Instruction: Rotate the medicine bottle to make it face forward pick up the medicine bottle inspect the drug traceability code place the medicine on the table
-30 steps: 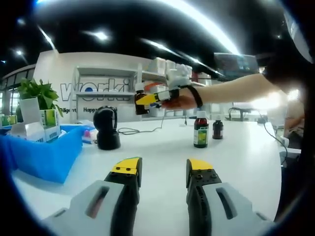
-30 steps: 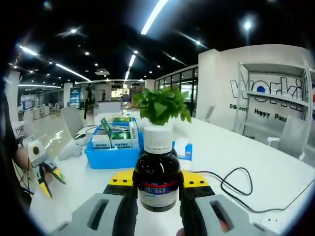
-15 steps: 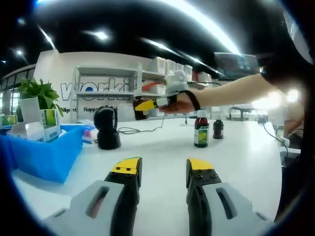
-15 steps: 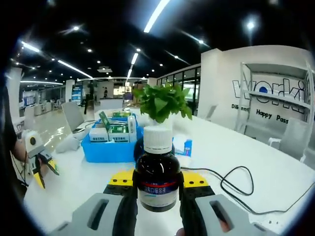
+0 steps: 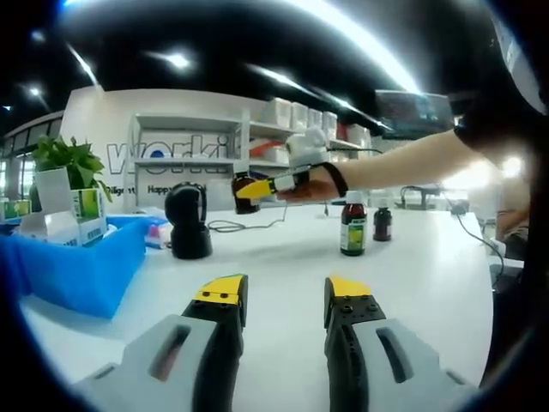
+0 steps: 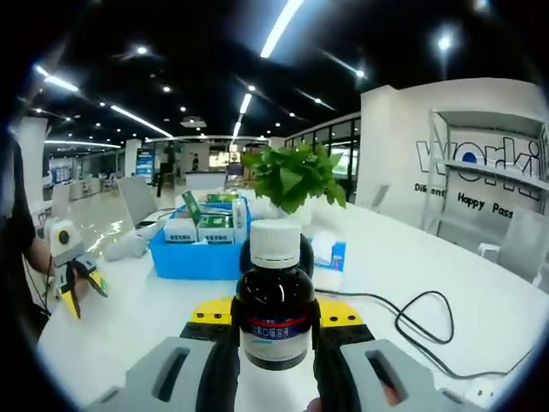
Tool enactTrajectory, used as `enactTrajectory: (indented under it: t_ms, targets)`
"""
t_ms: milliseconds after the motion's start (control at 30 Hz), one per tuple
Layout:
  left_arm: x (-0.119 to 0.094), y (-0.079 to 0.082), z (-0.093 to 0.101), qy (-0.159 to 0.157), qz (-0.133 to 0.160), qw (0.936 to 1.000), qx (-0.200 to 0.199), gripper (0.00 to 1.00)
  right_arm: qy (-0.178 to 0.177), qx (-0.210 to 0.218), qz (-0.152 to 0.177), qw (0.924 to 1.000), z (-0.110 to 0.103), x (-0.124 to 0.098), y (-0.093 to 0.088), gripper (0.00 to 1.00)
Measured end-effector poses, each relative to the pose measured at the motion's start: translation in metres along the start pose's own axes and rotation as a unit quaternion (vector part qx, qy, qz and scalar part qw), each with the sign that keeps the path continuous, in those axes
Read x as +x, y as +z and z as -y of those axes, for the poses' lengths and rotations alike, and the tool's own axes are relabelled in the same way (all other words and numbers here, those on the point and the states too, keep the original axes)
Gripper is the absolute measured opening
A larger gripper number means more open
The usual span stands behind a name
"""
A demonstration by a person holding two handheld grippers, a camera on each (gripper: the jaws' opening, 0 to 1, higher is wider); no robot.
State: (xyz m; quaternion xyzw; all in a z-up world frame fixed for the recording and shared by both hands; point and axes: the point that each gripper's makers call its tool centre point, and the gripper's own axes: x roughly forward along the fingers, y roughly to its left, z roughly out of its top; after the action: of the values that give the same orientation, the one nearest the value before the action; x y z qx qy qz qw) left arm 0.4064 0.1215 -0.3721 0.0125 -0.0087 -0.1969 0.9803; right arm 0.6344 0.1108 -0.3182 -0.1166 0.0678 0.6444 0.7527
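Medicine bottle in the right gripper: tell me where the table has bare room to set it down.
The medicine bottle is clamped in the right gripper. Bare white table lies ahead of the left gripper, between the black round device and the two standing bottles. It is crowded by the blue bin and around the black cable.

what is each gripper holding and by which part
The right gripper grips the bottle by the sides of its lower body, cap up. The left gripper is open and holds nothing.
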Motion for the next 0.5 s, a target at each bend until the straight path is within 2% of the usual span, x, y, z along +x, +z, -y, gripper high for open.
enactTrajectory:
  t_ms: [500]
  targets:
    - [0.001,-0.001,-0.002,0.007,-0.004,1.0,0.001,0.26,0.047,-0.005,-0.008,0.9989,-0.02,-0.001,-0.011,0.28]
